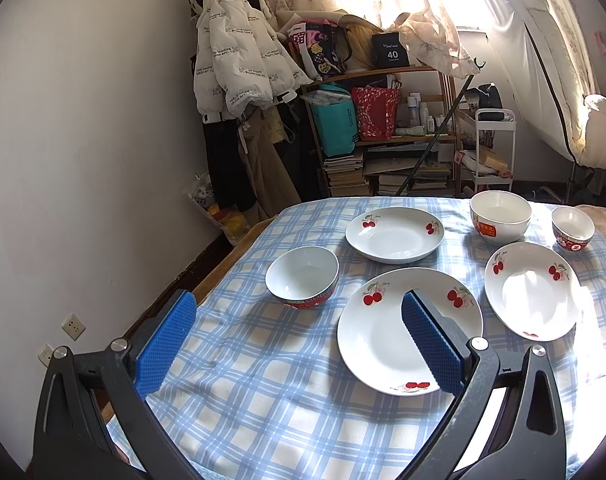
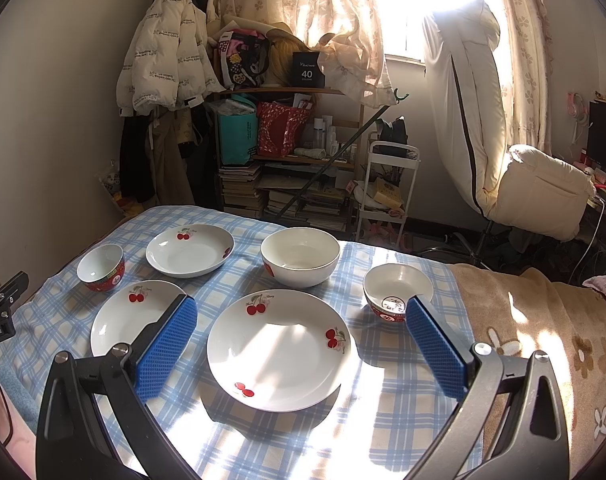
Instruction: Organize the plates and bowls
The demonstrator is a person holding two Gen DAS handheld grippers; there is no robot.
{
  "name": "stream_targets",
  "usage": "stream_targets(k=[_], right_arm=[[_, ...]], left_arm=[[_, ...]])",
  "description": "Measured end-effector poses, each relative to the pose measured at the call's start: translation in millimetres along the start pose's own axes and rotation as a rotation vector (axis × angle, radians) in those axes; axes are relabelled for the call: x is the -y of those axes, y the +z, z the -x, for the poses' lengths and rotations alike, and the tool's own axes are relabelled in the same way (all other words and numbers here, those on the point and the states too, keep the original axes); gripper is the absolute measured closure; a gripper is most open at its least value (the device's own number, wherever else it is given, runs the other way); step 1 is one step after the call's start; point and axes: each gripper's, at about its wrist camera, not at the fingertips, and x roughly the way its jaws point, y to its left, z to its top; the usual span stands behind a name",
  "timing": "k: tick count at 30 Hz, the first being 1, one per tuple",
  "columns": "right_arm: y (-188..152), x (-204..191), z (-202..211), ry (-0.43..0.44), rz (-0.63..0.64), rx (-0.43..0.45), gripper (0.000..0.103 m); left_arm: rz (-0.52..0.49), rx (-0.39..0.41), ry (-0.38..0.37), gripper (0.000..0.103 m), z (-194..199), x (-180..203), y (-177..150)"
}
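Counting the crockery on the blue-and-white checked tablecloth (image 2: 403, 408) gives three white cherry-printed shallow plates and three bowls. Taking the large plain white ceramic bowl (image 2: 300, 256) as landmark: the sunlit plate (image 2: 281, 350) lies just nearer than it, the second plate (image 2: 135, 316) nearer and to its left, the third plate (image 2: 189, 250) directly left of it. A small red-patterned bowl (image 2: 101, 267) sits further left again, and another small red-patterned bowl (image 2: 397, 289) sits to the landmark's right, near the cloth's edge. All six pieces lie apart, none stacked. The left gripper (image 1: 299, 316) hovers with its blue pads spread wide, holding nothing; the right gripper (image 2: 301, 320) is likewise spread and unloaded. Beyond the landmark bowl stand a cluttered wooden bookshelf (image 2: 287, 152), a hanging white puffer jacket (image 2: 163, 64) and floral curtains (image 2: 335, 12) at a bright window.
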Motion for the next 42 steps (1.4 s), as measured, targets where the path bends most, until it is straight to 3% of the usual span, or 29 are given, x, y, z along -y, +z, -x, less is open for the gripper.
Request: stream_targets(k=[42], right_arm=[[-9, 3, -10, -0.007, -0.004, -0.02, 0.0]], left_arm=[[-0.004, 0.006, 0.006, 0.002, -1, 2, -2]])
